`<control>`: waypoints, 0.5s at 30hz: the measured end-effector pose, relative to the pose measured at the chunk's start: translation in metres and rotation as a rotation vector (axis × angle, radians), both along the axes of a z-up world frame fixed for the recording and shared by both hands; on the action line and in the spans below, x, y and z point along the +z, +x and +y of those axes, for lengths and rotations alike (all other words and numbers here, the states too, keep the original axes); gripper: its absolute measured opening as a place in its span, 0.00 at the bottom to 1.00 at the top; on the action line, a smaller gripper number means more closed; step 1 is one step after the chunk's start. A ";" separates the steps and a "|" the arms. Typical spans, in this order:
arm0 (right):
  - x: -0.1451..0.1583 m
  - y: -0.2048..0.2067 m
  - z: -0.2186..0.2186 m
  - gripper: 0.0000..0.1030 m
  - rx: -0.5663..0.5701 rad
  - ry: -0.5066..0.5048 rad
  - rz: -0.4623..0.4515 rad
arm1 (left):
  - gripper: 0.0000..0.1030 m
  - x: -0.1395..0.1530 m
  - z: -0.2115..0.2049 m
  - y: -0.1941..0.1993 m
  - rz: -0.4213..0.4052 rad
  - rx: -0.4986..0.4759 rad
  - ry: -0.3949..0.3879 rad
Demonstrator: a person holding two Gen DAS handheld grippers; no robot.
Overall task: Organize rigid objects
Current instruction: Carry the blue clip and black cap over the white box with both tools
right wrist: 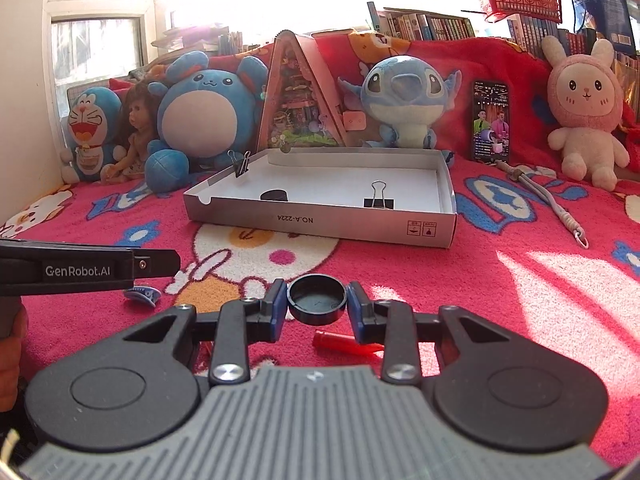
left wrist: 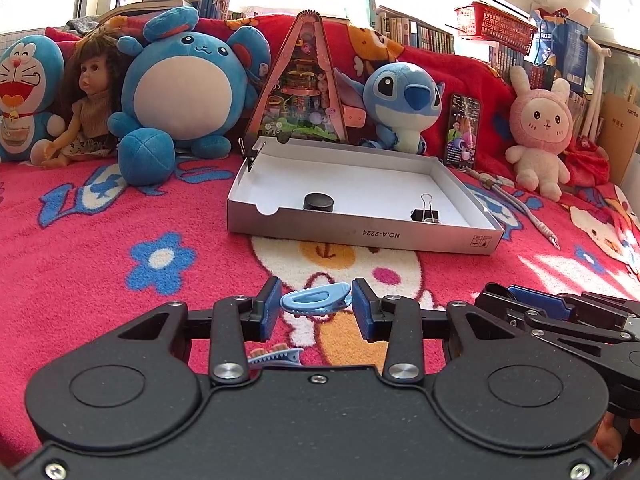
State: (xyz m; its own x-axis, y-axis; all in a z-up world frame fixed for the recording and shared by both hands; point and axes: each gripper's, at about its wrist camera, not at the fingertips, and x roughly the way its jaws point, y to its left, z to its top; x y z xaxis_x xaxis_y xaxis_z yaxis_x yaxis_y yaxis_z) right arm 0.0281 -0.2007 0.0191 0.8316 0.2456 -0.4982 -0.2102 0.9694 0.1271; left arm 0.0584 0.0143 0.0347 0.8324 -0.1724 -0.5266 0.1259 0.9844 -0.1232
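My left gripper (left wrist: 316, 304) is shut on a light blue hair clip (left wrist: 316, 301), just above the red blanket. My right gripper (right wrist: 317, 300) is shut on a black round cap (right wrist: 317, 300), open side up. Ahead lies a shallow white cardboard box (left wrist: 360, 236) (right wrist: 320, 226). In it are a black cap (left wrist: 318, 202) (right wrist: 274, 195) and a black binder clip (left wrist: 426, 214) (right wrist: 378, 200). Another binder clip (left wrist: 252, 152) (right wrist: 240, 166) grips the box's left wall. The left gripper body (right wrist: 88, 268) shows at the left of the right wrist view, with the hair clip (right wrist: 142, 295) under its tip.
A second hair clip (left wrist: 276, 356) lies under my left gripper. A red pen (right wrist: 344, 342) lies under my right gripper. Plush toys (left wrist: 188, 84), a doll (left wrist: 86, 100), a triangular toy house (left wrist: 300, 80) and a phone (left wrist: 462, 130) stand behind the box. A cord (right wrist: 552, 200) lies to the right.
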 end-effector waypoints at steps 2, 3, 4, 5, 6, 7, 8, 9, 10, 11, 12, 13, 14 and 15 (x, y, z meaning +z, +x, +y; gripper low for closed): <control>0.003 0.009 -0.005 0.36 -0.017 0.016 0.005 | 0.36 0.006 0.002 0.010 -0.009 -0.006 -0.004; 0.005 0.014 -0.007 0.36 -0.026 0.028 0.010 | 0.36 0.010 0.003 0.017 -0.011 -0.008 -0.007; 0.007 0.019 -0.010 0.36 -0.033 0.041 0.014 | 0.36 0.013 0.004 0.023 -0.011 -0.008 -0.010; 0.009 0.023 -0.012 0.36 -0.038 0.052 0.018 | 0.36 0.016 0.005 0.029 -0.011 -0.008 -0.016; 0.011 0.028 -0.015 0.36 -0.046 0.065 0.023 | 0.36 0.018 0.006 0.034 -0.011 -0.009 -0.020; 0.013 0.032 -0.017 0.36 -0.049 0.071 0.024 | 0.36 0.021 0.007 0.039 -0.010 -0.010 -0.026; 0.016 0.038 -0.019 0.36 -0.054 0.079 0.026 | 0.36 0.023 0.007 0.045 -0.009 -0.012 -0.031; 0.018 0.042 -0.021 0.36 -0.059 0.083 0.025 | 0.36 0.026 0.008 0.051 -0.007 -0.014 -0.038; 0.020 0.049 -0.023 0.36 -0.064 0.086 0.025 | 0.36 0.028 0.008 0.057 -0.004 -0.016 -0.046; 0.023 0.054 -0.025 0.36 -0.068 0.089 0.025 | 0.36 0.030 0.008 0.062 0.000 -0.022 -0.052; 0.025 0.059 -0.027 0.36 -0.073 0.091 0.022 | 0.36 0.032 0.007 0.067 0.004 -0.025 -0.055; 0.027 0.063 -0.029 0.36 -0.076 0.091 0.021 | 0.36 0.033 0.007 0.073 0.008 -0.027 -0.055; 0.030 0.070 -0.031 0.36 -0.081 0.093 0.021 | 0.36 0.034 0.005 0.079 0.011 -0.033 -0.051; 0.033 0.077 -0.034 0.36 -0.083 0.096 0.025 | 0.36 0.036 0.004 0.085 0.012 -0.038 -0.047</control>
